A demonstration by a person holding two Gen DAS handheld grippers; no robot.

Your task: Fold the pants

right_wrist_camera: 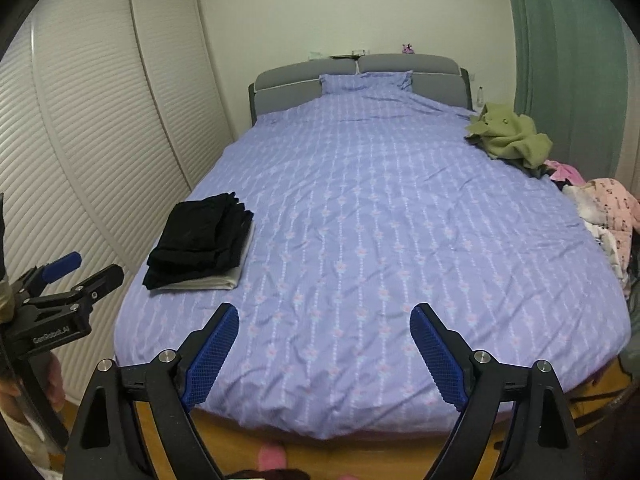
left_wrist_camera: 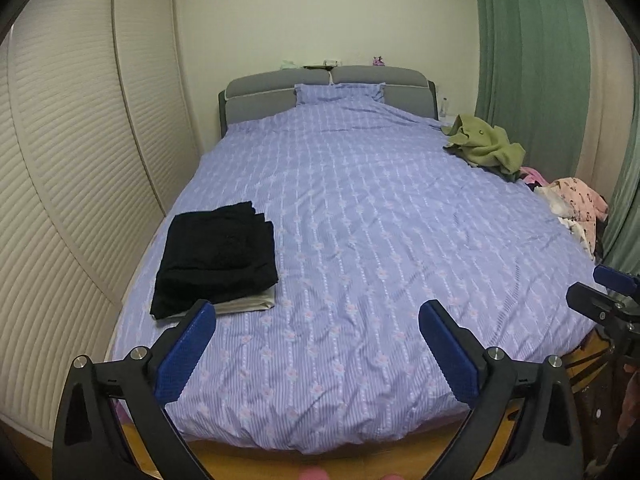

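- Both tongs wide open, nothing between the blue ribbed pads. Left tongs (left_wrist_camera: 314,340) and right tongs (right_wrist_camera: 322,344) hang over the foot end of the bed (left_wrist_camera: 500,344), angled down toward the cover, touching no cloth.
- Left tongs also show at the left edge of the right wrist view (right_wrist_camera: 82,270): black frame, blue pad, fingers apart. Right tongs show at the right edge of the left wrist view (left_wrist_camera: 600,292), partly cropped.
- Folded black pants (left_wrist_camera: 218,256): soft, matte dark fabric, folded into a thick, roughly rectangular packet with stacked layers visible along the edge nearer the pillow. They lie on the left side of the bed near its edge, toward the foot end, well apart from both tongs.
- Long axis of the packet runs roughly along the bed's length, tilted slightly; which end is the waistband I cannot tell.
- Under the pants, a flat pale folded cloth (left_wrist_camera: 252,303), its smooth edge showing at the near side.
- Bed cover: lilac, thin striped weave with rows of small pale flowers, lightly creased.
- Far right side: rumpled olive-green garment (left_wrist_camera: 486,148), fleecy; nearer the foot end, a loose heap of pink printed clothes (left_wrist_camera: 576,202) at the bed's edge.
- Grey padded headboard (left_wrist_camera: 256,94) at the far end; ribbed cream wardrobe doors (left_wrist_camera: 80,160) at left.
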